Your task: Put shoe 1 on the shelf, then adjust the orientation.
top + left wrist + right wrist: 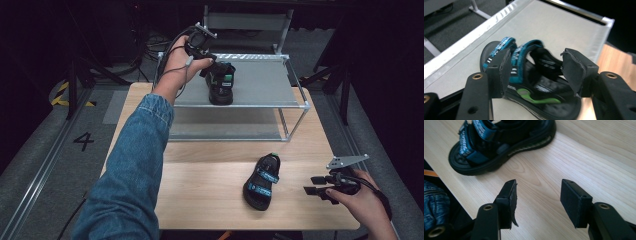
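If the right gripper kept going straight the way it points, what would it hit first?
Probably the sandal on the table. The open right gripper points across bare wood toward it, though the sandal sits somewhat to one side, so it might only graze it.

A pale wooden table (210,200) fills the middle of the high view. On its far half stands a two-tier metal rack (295,105) – grey shelves in a silvery frame, the lower shelf (230,125) bare. Behind the rack, at the top centre of the frame, sits a grey chair-like frame (247,22). A tangle of dark cables (155,45) lies on the grey floor at the upper left. Farther left, yellow-and-black tape (62,95) marks the floor, and below it a painted number 4 (83,141). A metal rail (35,185) runs diagonally along the lower left – another (345,135) flanks the right side.
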`<state>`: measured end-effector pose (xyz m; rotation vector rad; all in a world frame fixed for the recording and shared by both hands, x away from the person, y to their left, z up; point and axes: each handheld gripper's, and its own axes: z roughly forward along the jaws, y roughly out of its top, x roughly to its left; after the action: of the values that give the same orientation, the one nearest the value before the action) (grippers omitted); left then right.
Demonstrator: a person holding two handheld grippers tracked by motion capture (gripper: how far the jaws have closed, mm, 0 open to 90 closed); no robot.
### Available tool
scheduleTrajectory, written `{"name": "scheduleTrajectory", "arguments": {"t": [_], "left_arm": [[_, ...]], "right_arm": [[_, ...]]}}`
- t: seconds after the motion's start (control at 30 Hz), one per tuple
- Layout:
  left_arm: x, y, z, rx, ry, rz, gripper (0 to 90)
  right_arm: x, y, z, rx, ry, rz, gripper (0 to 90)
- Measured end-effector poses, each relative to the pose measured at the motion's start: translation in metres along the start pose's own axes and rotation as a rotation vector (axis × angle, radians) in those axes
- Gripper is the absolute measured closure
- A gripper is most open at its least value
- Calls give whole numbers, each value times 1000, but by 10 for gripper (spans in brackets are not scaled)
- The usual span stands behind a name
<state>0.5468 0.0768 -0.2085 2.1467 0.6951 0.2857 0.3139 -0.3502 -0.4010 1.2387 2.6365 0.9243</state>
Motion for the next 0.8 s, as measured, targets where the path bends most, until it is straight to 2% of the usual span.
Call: {"name": "scheduleTrajectory", "arguments": {"t": [0.07,0.13,0.33,0.5,0.7,0.73,0.8], "left_arm": [[-8,-2,-10,-22,-24,1,392],[-16,-5,-21,-30,-39,18,385],[-41,-19,-52,-42,-47,36,376],[-55,-38,-74,-49,-58,35,366],[-65,-67,-88,-32,-46,23,364],[-68,-74,-90,-21,-32,20,363],[-72,-82,-93,-3,27,59,379]], "right_arm": [[3,4,2,-10,25,-11,482],[6,8,3,-21,39,-30,482],[11,19,6,-18,42,-58,482],[13,30,5,-30,41,-76,482],[14,46,5,-30,12,-120,486],[13,49,6,-30,10,-120,486],[11,58,7,-24,3,-132,486]]}}
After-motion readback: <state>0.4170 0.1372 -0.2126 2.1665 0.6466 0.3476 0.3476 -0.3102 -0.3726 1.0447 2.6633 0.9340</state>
